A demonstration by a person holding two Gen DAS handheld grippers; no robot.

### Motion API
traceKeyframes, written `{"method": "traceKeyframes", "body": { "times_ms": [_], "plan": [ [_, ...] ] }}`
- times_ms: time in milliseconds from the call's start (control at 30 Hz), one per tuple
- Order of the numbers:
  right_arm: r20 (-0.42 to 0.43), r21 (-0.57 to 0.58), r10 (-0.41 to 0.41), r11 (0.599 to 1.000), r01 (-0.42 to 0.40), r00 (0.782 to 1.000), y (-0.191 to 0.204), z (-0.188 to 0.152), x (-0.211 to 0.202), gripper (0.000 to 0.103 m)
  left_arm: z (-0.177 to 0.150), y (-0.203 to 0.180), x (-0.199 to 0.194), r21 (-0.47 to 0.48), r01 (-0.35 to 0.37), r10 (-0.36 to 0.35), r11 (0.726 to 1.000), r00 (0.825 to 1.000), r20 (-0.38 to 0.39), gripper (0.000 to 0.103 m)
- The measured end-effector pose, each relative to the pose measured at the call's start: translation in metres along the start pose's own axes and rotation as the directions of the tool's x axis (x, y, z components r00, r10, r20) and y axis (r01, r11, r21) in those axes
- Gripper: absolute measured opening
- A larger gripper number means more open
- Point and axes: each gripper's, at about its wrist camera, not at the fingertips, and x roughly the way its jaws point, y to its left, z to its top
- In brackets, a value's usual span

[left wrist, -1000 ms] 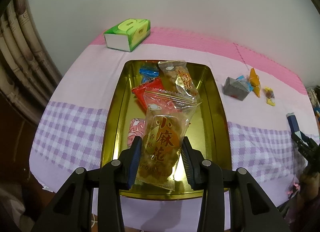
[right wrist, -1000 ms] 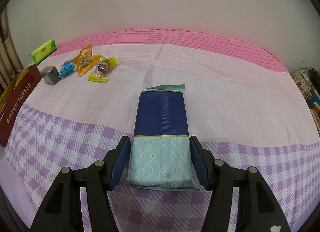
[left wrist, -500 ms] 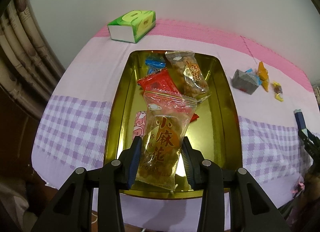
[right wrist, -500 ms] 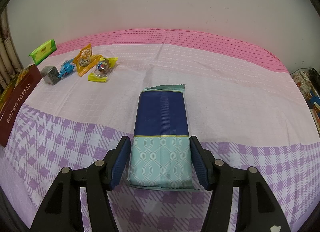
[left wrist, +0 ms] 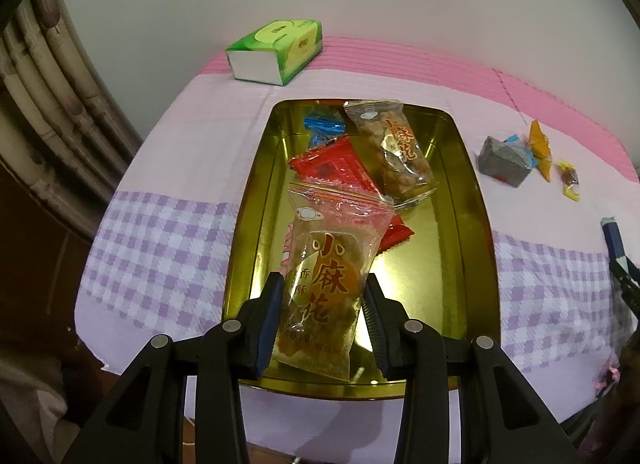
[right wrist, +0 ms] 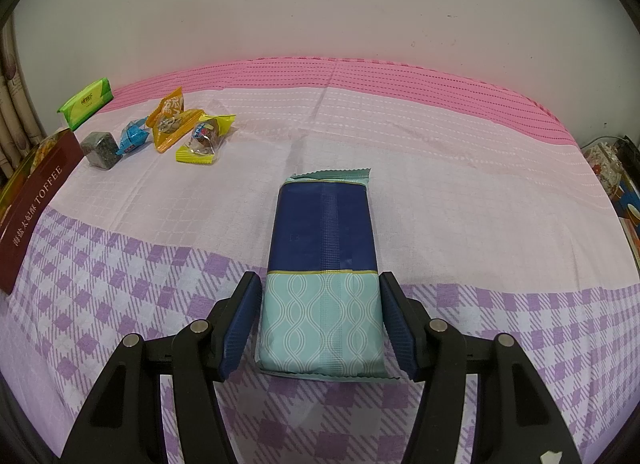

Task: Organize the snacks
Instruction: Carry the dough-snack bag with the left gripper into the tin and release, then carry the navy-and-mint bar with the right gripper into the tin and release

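Observation:
My left gripper (left wrist: 322,324) is shut on a clear fried-twist snack bag (left wrist: 332,276) with red characters, held above the near end of the gold tin tray (left wrist: 472,232). In the tray lie a second twist bag (left wrist: 396,148), a red packet (left wrist: 340,172) and a blue candy (left wrist: 324,126). My right gripper (right wrist: 320,324) is open, its fingers either side of a navy and teal biscuit pack (right wrist: 322,264) lying on the tablecloth, small gaps on both sides.
A green tissue box (left wrist: 276,50) stands behind the tray. A grey cube pack (right wrist: 100,148), a blue candy (right wrist: 132,138), an orange packet (right wrist: 172,120) and a yellow candy (right wrist: 204,138) lie loose. The tin's maroon TOFFEE side (right wrist: 36,200) shows at left.
My left gripper has risen and moved forward over the tray with the twist bag in it. The right gripper and the biscuit pack have not moved.

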Motion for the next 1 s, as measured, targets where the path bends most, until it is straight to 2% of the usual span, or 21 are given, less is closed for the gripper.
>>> {"method": "traceKeyframes", "body": {
  "times_ms": [400,700,800,1000],
  "plan": [
    [-0.01,0.009,-0.014,1.0,0.015,1.0,-0.001,0.0,-0.001,0.056,-0.001,-0.001,-0.007,0.019,-0.044,0.044,0.999,0.999,0.023,0.041],
    [-0.075,0.016,-0.03,0.999,0.032,0.997,0.002,0.005,-0.002,0.054,-0.001,0.001,-0.016,0.016,-0.066,0.065,0.998,0.997,0.05,0.042],
    [-0.085,0.01,-0.019,1.0,0.02,0.996,0.005,0.003,-0.006,0.048,-0.001,0.003,-0.019,0.007,-0.066,0.065,0.998,0.996,0.056,0.042],
    [-0.092,0.042,0.025,0.999,-0.021,0.995,0.007,-0.007,-0.016,0.047,-0.001,0.006,-0.023,-0.002,-0.076,0.076,0.997,0.995,0.07,0.042]
  ]
}}
